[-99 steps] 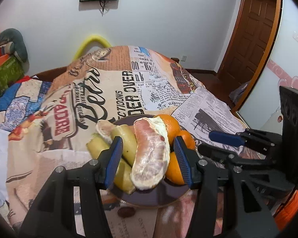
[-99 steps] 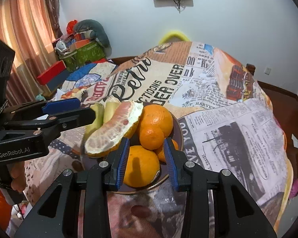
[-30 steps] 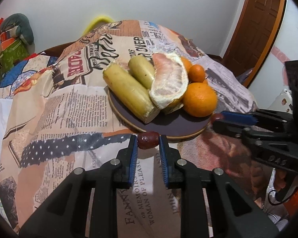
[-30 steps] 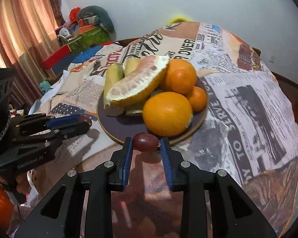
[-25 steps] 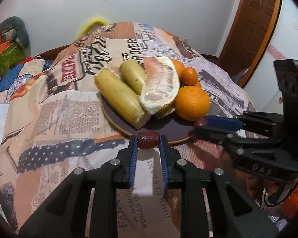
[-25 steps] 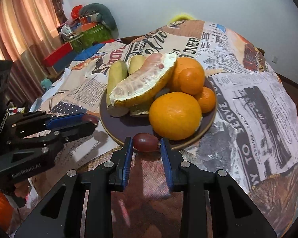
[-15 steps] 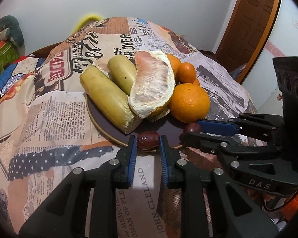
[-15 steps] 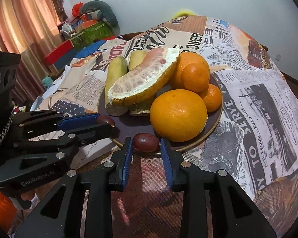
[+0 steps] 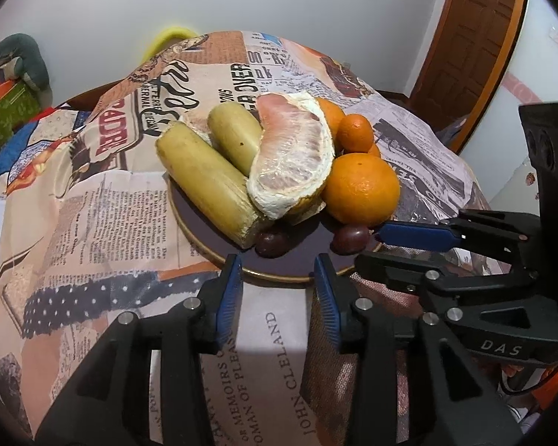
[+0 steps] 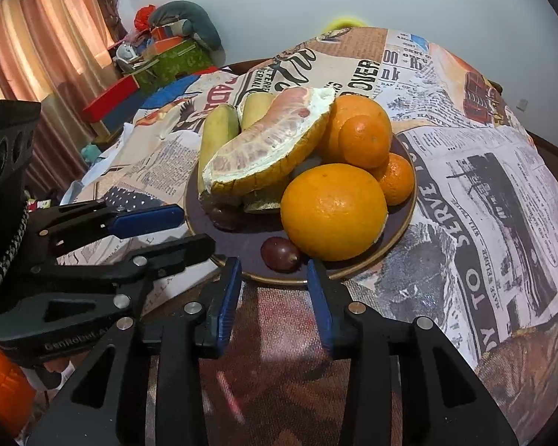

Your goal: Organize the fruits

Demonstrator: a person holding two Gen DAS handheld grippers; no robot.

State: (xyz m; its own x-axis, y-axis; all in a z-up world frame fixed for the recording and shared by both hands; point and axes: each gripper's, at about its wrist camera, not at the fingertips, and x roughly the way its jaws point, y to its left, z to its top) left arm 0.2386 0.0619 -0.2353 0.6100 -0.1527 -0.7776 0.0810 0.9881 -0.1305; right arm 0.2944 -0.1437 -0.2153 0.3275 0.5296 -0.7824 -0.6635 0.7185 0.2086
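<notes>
The plate [image 9: 201,238] sits on a round table under a newsprint-patterned cloth [image 9: 93,204]; its far rim is hidden behind the piled fruit. A third small orange [image 10: 398,182] shows only partly behind the big orange [image 10: 333,210], and the pale cut piece [image 9: 189,122] behind the two green sticks is mostly covered. What the two dark round fruits are cannot be told.

Room: white wall beyond the plate, a brown door [image 9: 468,37] past its right side, a curtain [image 10: 29,48] and stacked boxes [image 10: 167,59] off to its left, a yellow chair back [image 9: 169,35] just over the table's far edge.

The green sticks [image 9: 208,182] lie side by side on the plate's left half, long axes running from near rim toward far-left. The peeled pomelo wedge [image 9: 294,156] leans across them, flesh side up, long axis near-to-far.

Left gripper [image 9: 277,282]: jaws spread, holding nothing, tips at the plate's near rim. One dark fruit [image 9: 272,242] rests on the plate just ahead, touching the nearer stick's cut end.

Right gripper [image 10: 273,282]: jaws spread, empty, at the near rim. The other dark fruit [image 10: 281,254] lies on the plate just beyond it, against the big orange.
</notes>
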